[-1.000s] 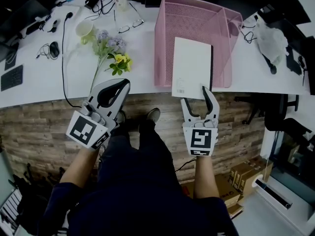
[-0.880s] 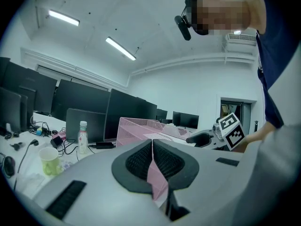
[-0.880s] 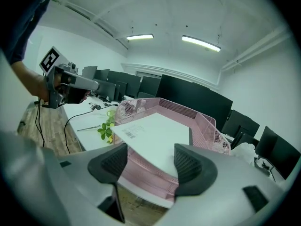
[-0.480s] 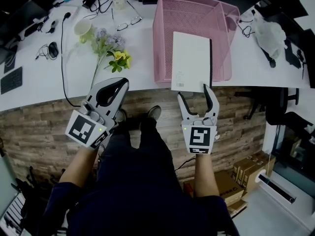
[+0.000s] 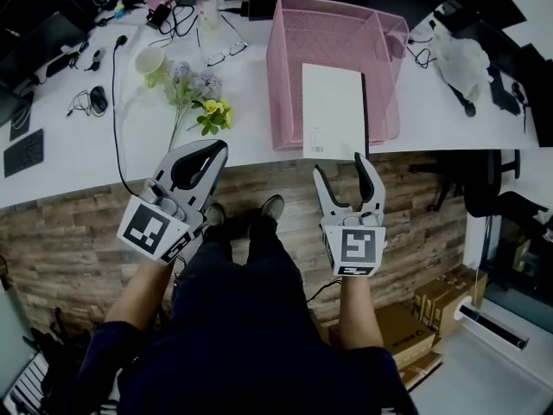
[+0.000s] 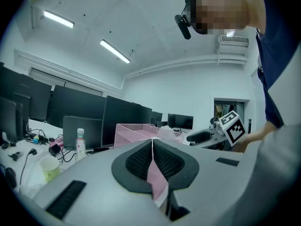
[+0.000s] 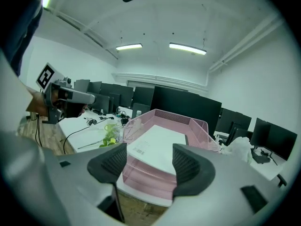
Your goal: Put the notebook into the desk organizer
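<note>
The notebook [image 5: 333,111] is laid in the pink desk organizer [image 5: 289,33], its near end overhanging the near rim. The right gripper [image 5: 339,173], its jaws just opened wide, is left empty; the left gripper [image 5: 206,156] is clenched on nothing. The overhanging end should be pushed squarely farther in. Its seating inside cannot be judged.

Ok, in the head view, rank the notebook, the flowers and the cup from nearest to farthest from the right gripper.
1. Notebook, just ahead, lying on the pink organizer.
2. Flowers, off to the left.
3. Cup, farther left and back.
</note>
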The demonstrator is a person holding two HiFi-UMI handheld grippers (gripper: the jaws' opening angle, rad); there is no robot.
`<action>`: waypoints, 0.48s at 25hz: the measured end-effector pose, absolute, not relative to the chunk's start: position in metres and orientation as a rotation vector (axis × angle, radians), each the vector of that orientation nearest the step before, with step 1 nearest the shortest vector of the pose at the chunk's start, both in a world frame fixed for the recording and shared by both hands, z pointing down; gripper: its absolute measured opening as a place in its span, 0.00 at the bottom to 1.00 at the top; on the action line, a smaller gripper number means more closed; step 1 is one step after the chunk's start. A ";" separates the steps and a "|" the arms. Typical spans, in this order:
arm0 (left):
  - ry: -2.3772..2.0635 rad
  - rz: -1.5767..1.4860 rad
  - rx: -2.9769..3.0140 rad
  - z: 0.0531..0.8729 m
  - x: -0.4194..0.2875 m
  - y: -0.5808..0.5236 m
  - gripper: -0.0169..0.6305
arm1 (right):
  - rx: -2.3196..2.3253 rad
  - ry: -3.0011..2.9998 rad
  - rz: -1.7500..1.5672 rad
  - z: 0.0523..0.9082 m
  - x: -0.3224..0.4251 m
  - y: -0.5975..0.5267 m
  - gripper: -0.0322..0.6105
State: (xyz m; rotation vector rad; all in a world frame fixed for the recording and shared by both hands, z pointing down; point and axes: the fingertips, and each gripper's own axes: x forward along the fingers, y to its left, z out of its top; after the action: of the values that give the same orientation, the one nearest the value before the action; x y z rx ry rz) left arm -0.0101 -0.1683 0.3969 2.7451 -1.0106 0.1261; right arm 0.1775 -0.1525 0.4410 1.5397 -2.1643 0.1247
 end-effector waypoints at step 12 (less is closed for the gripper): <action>-0.992 0.092 2.785 0.379 -0.018 -0.171 0.08 | 1.646 -2.263 0.206 0.412 0.174 -0.153 0.45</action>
State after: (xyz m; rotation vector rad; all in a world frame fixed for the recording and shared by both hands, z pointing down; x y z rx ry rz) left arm -0.0178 -0.1710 0.3795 2.7848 -0.9924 0.0916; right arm 0.1738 -0.1530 0.4124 1.6462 -2.2633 0.2064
